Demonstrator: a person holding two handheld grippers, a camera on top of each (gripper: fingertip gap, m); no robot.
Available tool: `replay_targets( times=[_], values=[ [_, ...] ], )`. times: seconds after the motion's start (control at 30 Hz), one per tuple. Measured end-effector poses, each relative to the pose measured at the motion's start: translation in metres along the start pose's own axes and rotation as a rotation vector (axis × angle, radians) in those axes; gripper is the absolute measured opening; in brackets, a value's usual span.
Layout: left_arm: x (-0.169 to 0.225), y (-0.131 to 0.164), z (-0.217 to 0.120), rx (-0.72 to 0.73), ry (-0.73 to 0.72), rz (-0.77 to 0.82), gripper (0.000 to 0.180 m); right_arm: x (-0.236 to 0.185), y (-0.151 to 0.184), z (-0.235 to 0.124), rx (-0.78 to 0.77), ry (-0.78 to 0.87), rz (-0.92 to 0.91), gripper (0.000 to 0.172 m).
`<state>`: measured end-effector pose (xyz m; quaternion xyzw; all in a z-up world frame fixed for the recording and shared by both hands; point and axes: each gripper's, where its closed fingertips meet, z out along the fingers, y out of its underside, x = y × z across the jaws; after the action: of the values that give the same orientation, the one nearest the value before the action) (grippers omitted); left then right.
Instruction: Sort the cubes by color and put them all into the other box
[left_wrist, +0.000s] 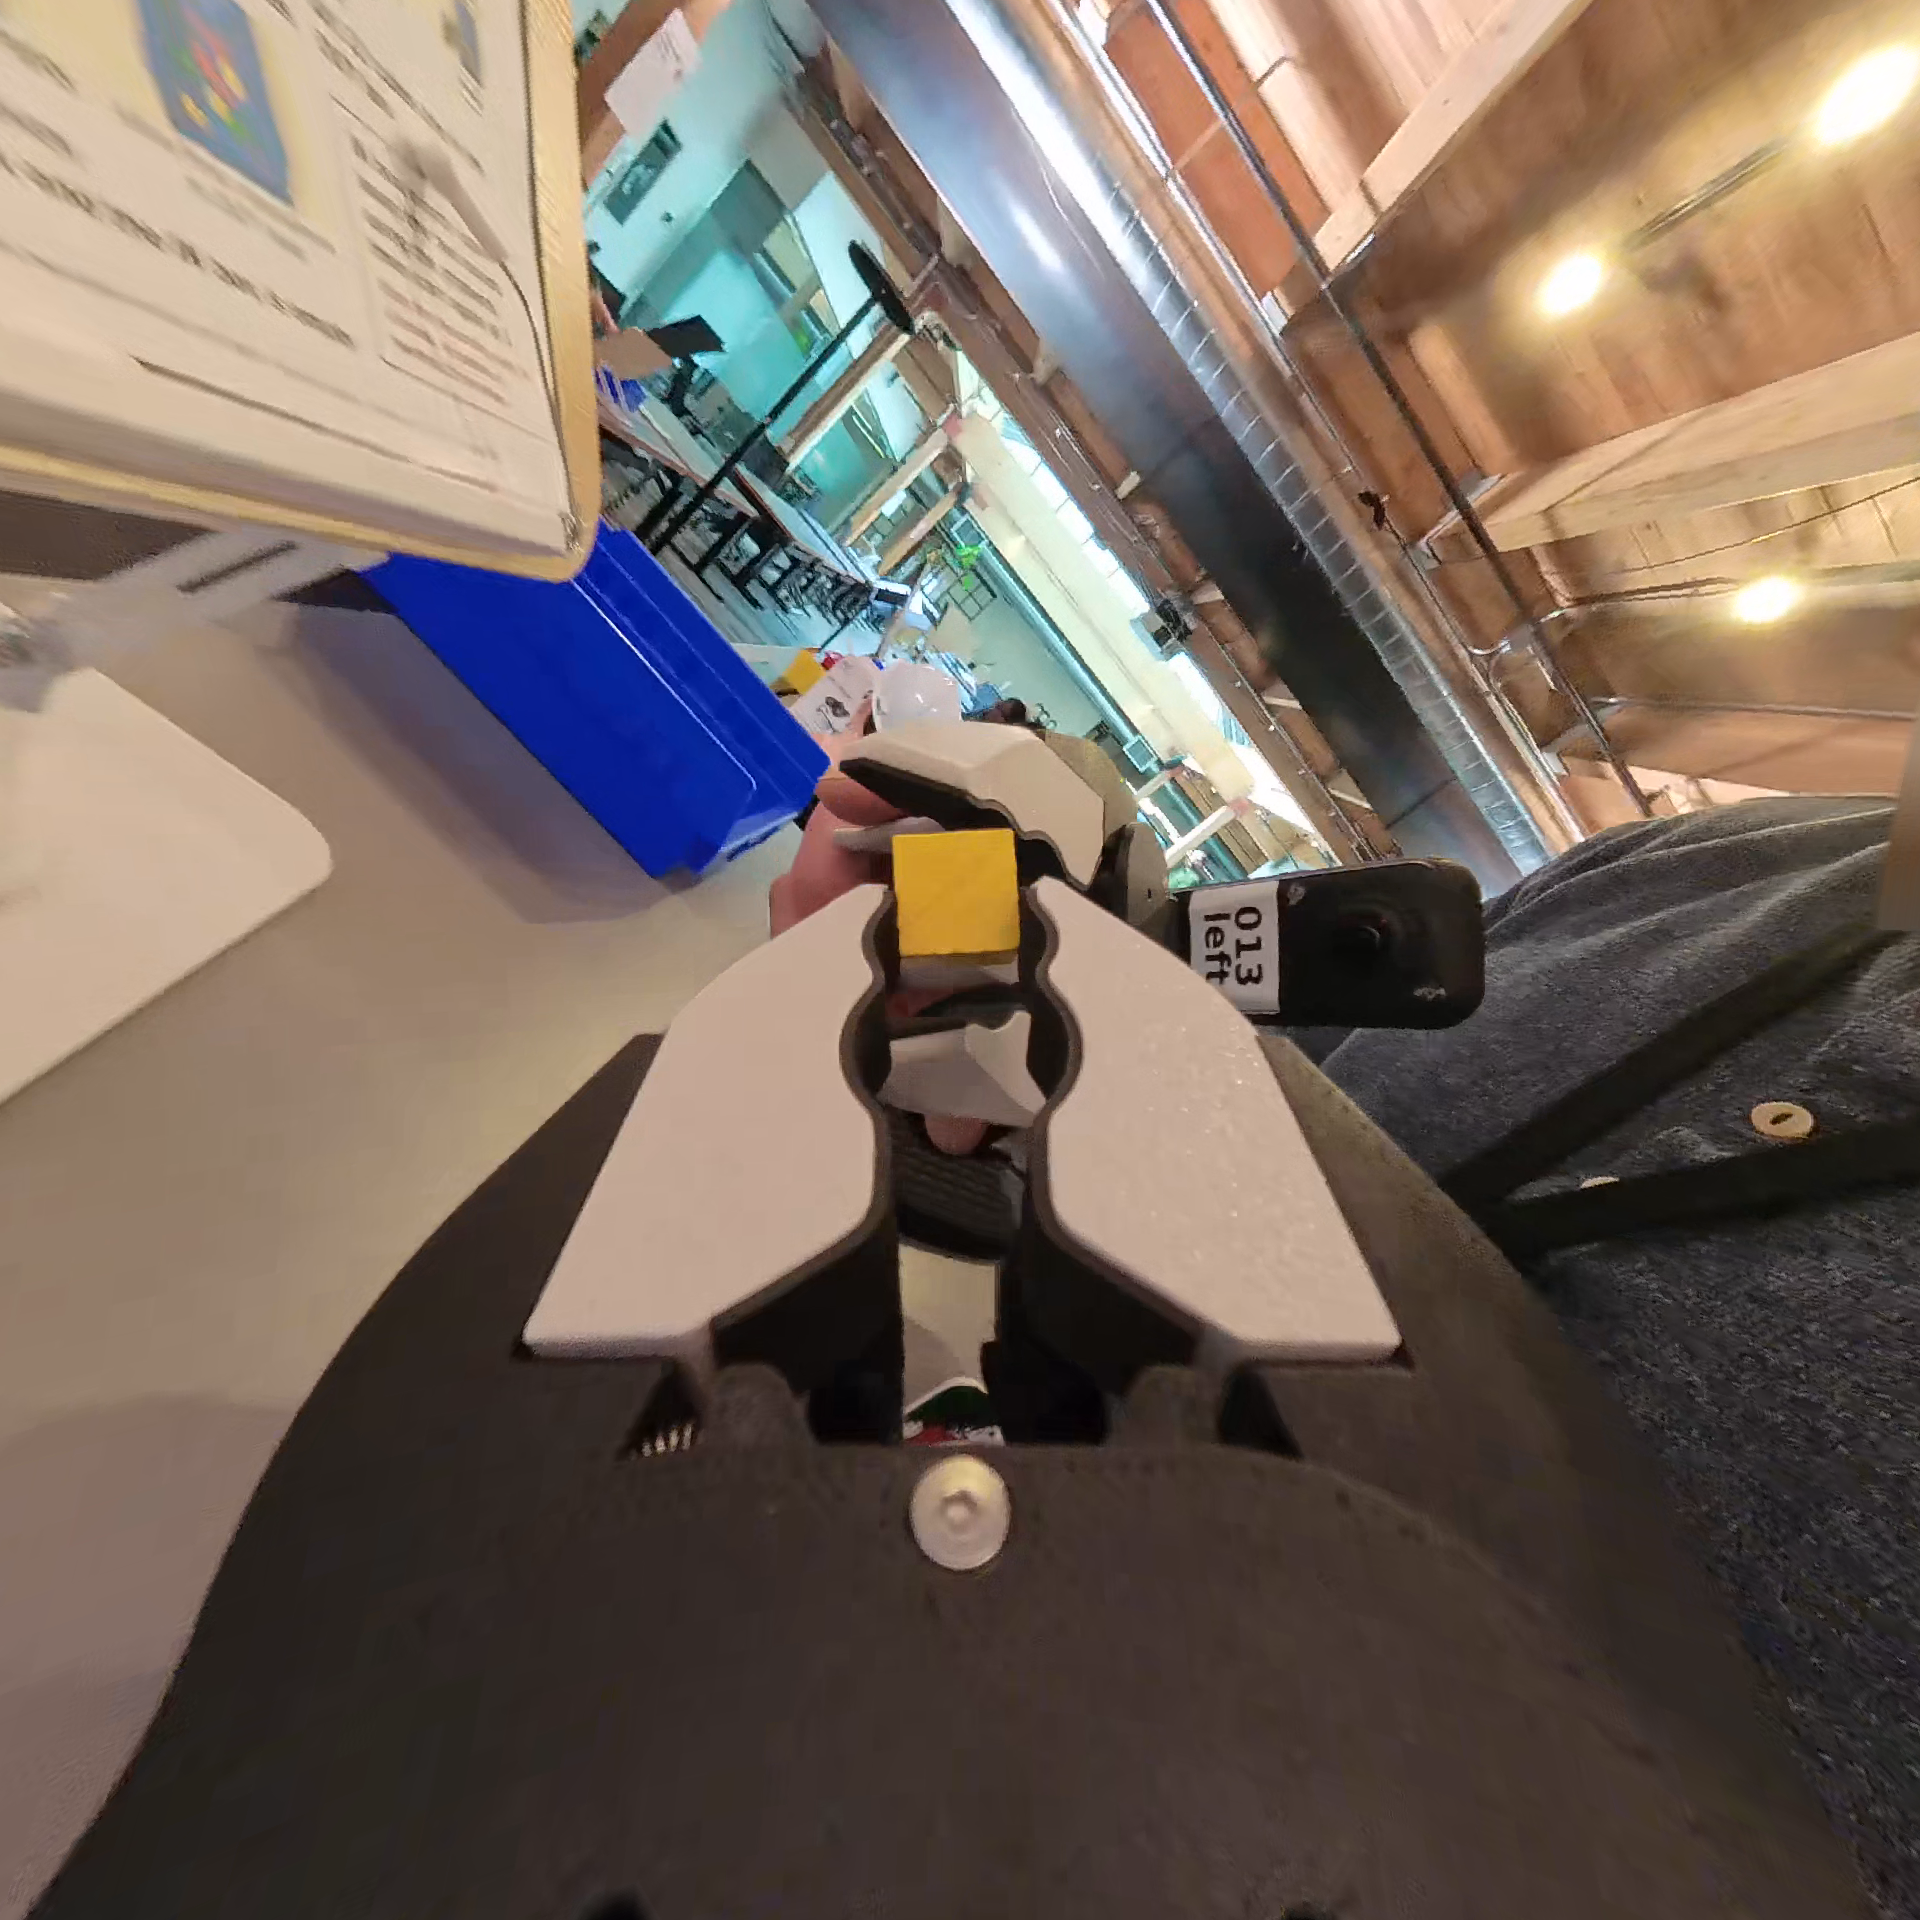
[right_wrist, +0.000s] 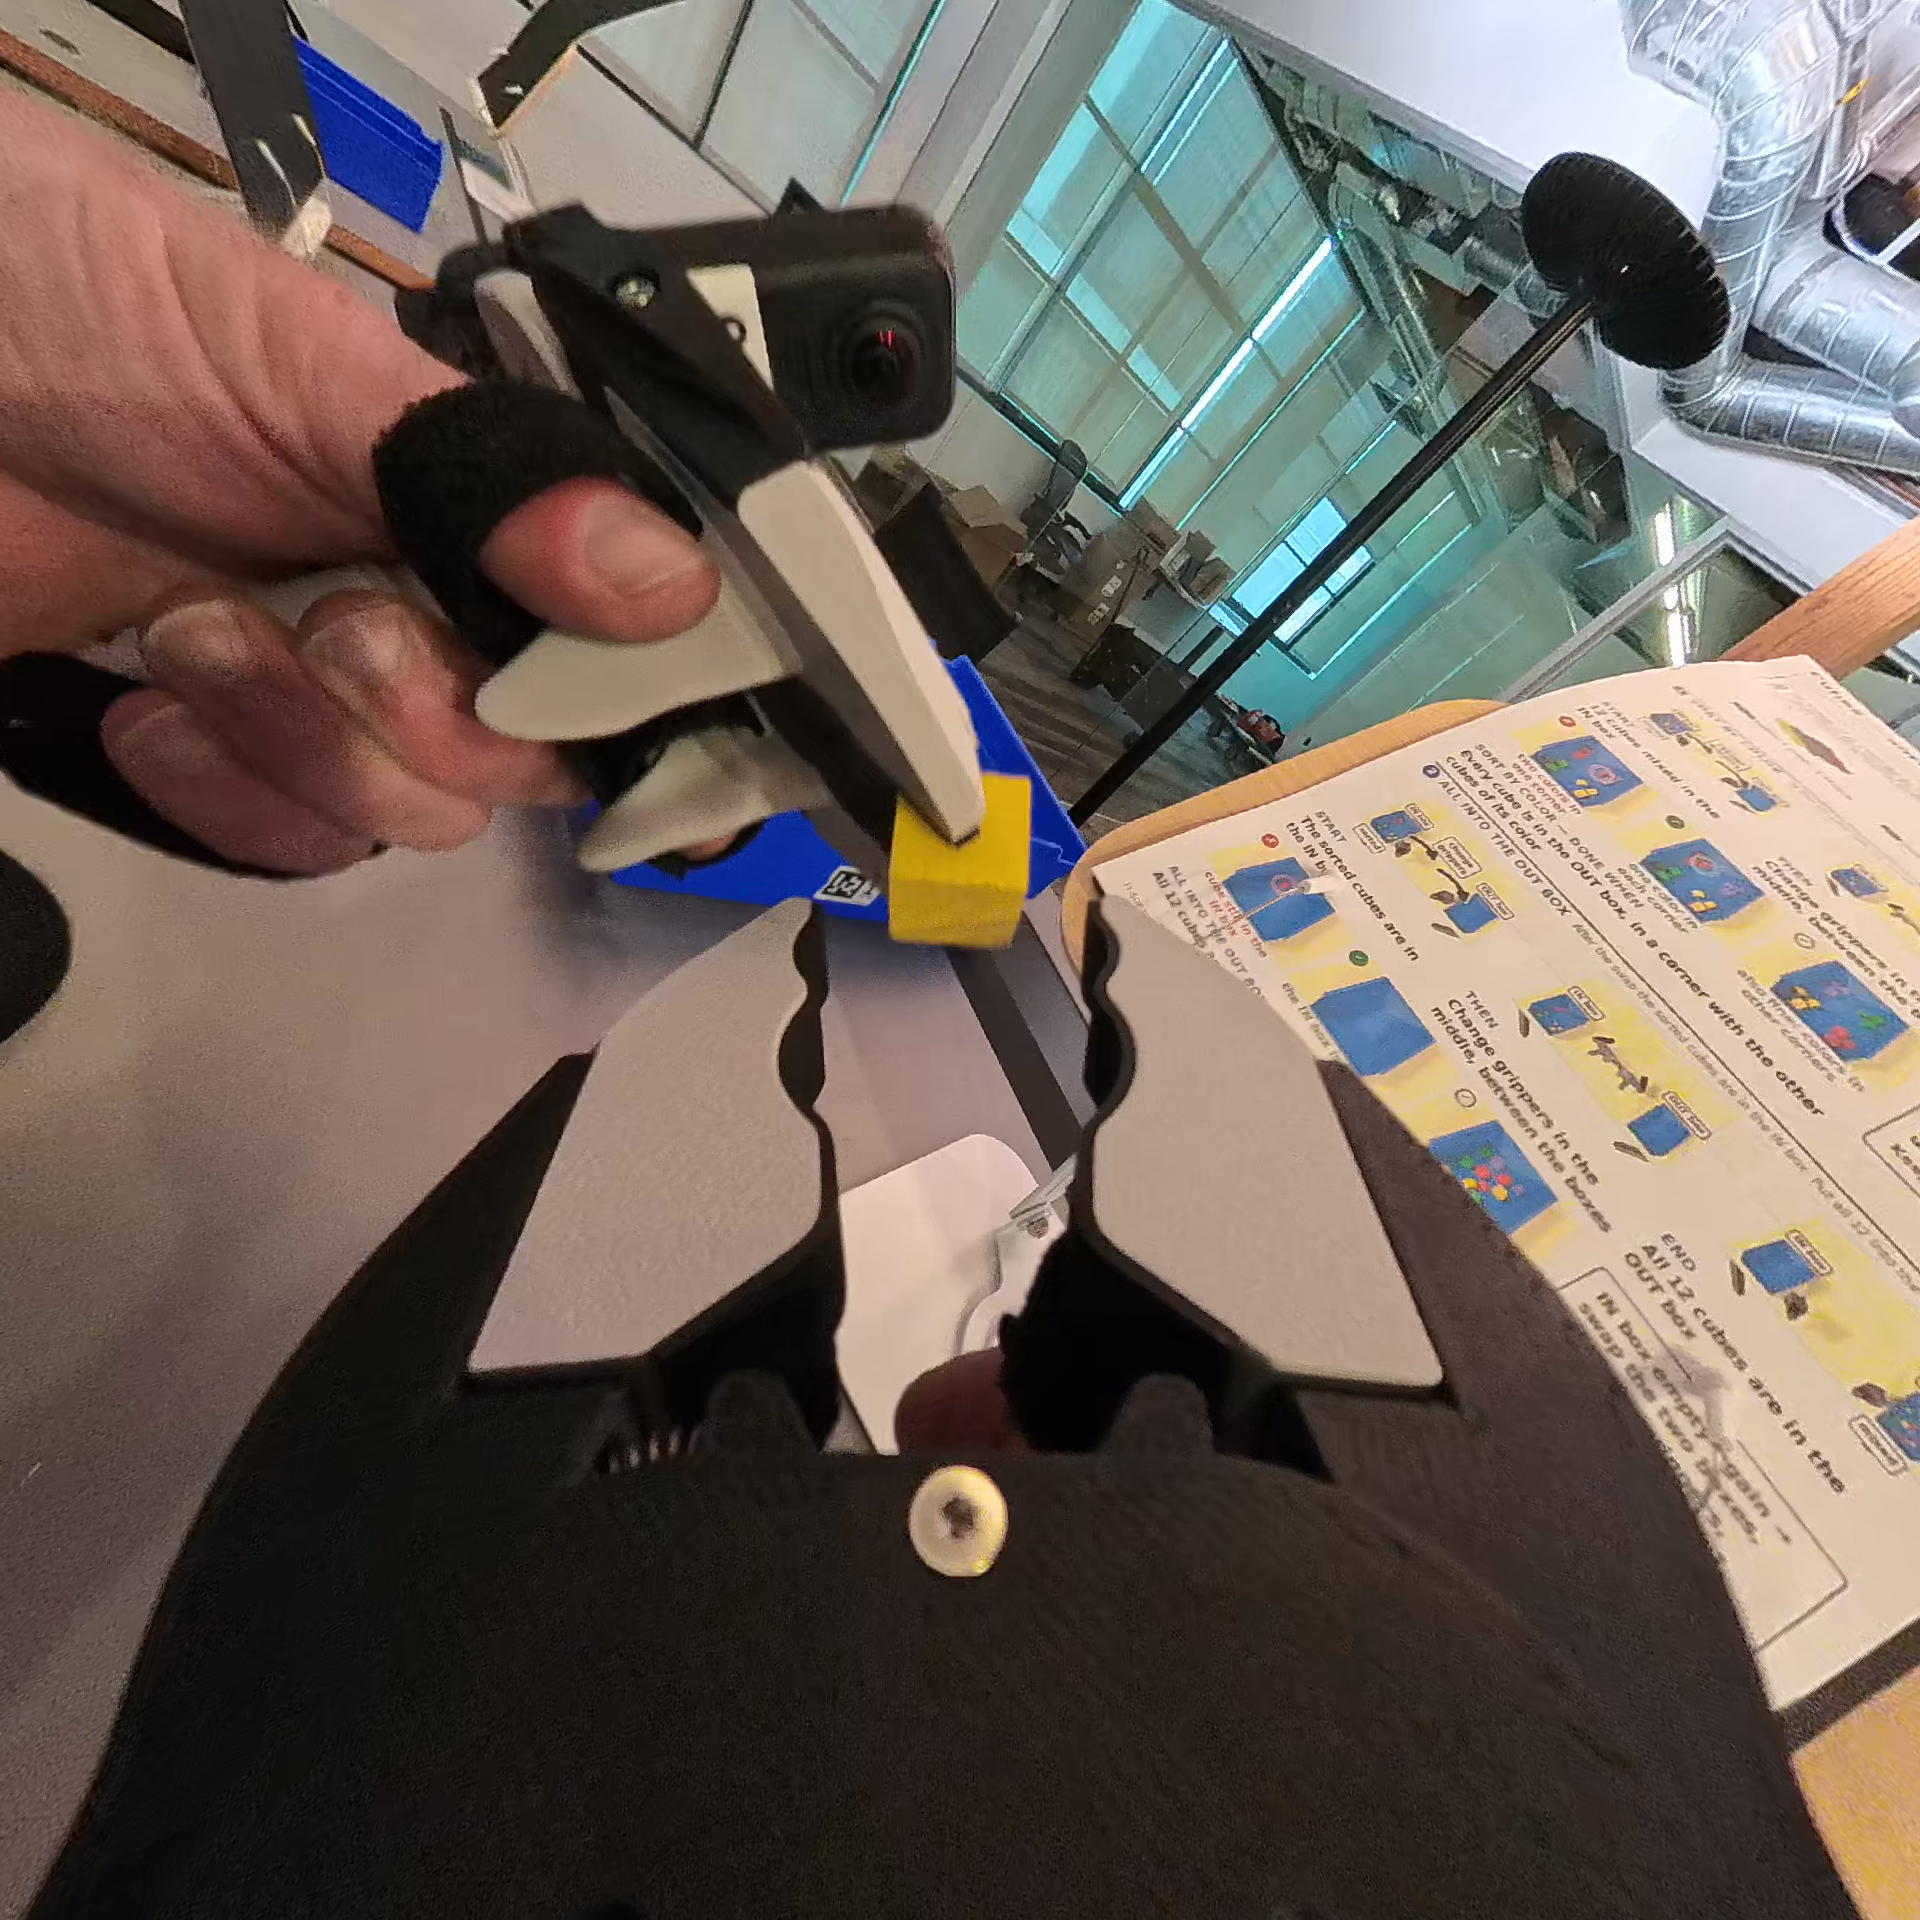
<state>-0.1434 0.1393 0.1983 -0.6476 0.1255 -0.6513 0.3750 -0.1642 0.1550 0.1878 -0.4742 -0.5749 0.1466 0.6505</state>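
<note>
The left tool (left_wrist: 956, 925) clamps a yellow cube (left_wrist: 954, 891) at centre frame, pads pressed on both its sides. The right tool (right_wrist: 951, 935) stands wide open just below that cube (right_wrist: 961, 868), holding nothing. A blue box (left_wrist: 623, 686) sits on the grey bench (left_wrist: 364, 987), left of centre. An instruction sheet (right_wrist: 1558, 1039) fills the right.

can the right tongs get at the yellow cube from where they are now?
Probably yes. The right tongs are open and empty, with the yellow cube just beyond their tips and nothing between. But the left tongs grip it, so it's a handover, not a free pick.
</note>
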Motion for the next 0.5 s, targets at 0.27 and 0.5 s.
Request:
replay_targets(
  times=[0.27, 0.5],
  values=[
    [0.006, 0.028, 0.032, -0.067, 0.081, -0.055, 0.022, -0.004, 0.006, -0.033, -0.014, 0.021, 0.048, 0.025],
    [0.002, 0.022, 0.032, 0.014, 0.078, -0.037, 0.0, 0.056, 0.062, -0.1, -0.168, 0.197, 0.125, 0.023]
  ],
)
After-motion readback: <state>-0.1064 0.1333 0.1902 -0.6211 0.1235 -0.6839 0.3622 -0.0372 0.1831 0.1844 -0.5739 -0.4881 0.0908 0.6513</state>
